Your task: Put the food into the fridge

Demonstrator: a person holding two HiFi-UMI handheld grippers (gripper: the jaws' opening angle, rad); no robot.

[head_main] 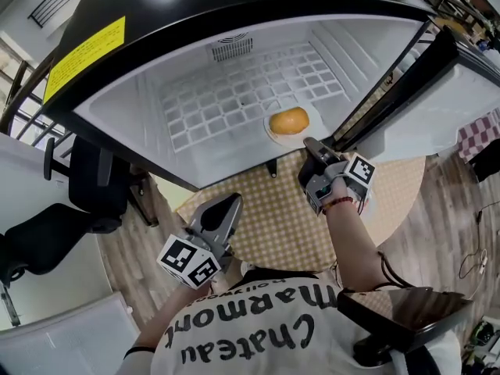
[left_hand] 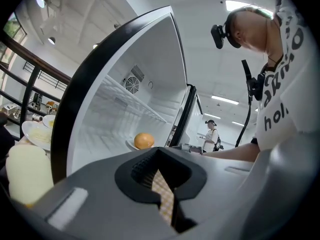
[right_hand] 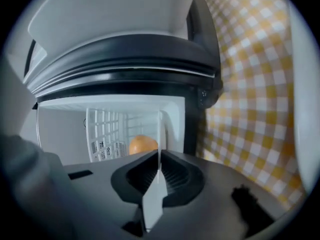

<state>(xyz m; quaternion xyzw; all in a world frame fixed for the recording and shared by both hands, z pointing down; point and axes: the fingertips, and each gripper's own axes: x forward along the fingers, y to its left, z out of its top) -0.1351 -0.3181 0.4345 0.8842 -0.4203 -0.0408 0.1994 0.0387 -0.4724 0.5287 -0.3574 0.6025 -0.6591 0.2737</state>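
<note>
The food is an orange round bun (head_main: 289,120) on a white plate (head_main: 273,136), which sits on the white floor of the open fridge (head_main: 219,92) near its right side. My right gripper (head_main: 312,145) is just outside the fridge opening, close to the plate, with its jaws shut on nothing. In the right gripper view the bun (right_hand: 142,145) shows straight beyond the closed right gripper (right_hand: 159,156). My left gripper (head_main: 225,208) hangs lower, over the checked table, also shut and empty. In the left gripper view the bun (left_hand: 144,140) lies past the left gripper (left_hand: 159,154).
The fridge door (head_main: 437,108) stands open at the right. A round table with a yellow checked cloth (head_main: 273,217) lies under both grippers. A black office chair (head_main: 70,201) is at the left. White dishes (left_hand: 37,131) and a pale object (left_hand: 27,174) sit left of the fridge.
</note>
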